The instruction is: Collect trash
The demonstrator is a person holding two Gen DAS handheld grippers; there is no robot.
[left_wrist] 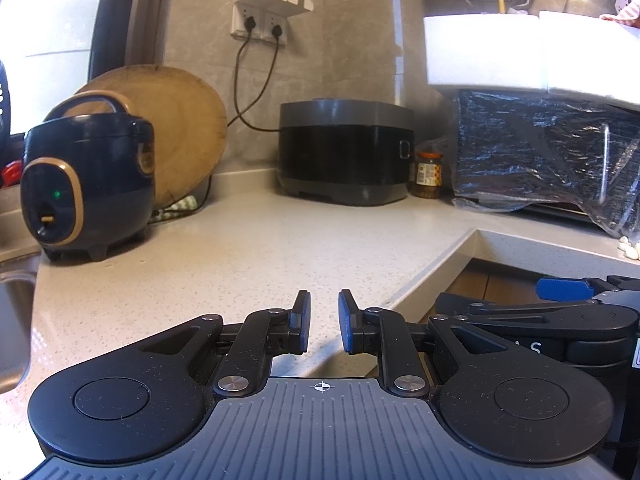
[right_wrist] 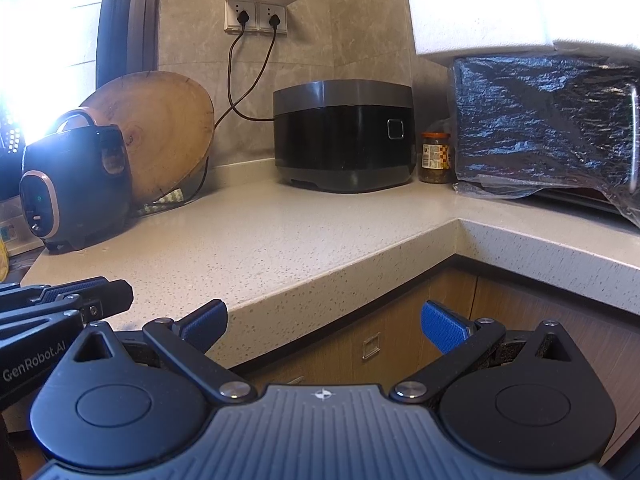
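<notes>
Partly wrapped, plastic (right_wrist: 536, 120) hides a boxy appliance's front.

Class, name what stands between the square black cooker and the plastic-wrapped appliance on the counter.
A glass jar with an orange lid stands between the cooker and the wrapped appliance, clearest in the right wrist view.

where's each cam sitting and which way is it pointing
Left wrist: on the left gripper, low over the countertop, facing the corner; jaws narrowly apart, right gripper at its right edge.
Right wrist: on the right gripper, off the counter edge, above cabinet fronts; jaws wide.
Shared: round rice cooker, square cooker, jar.
</notes>
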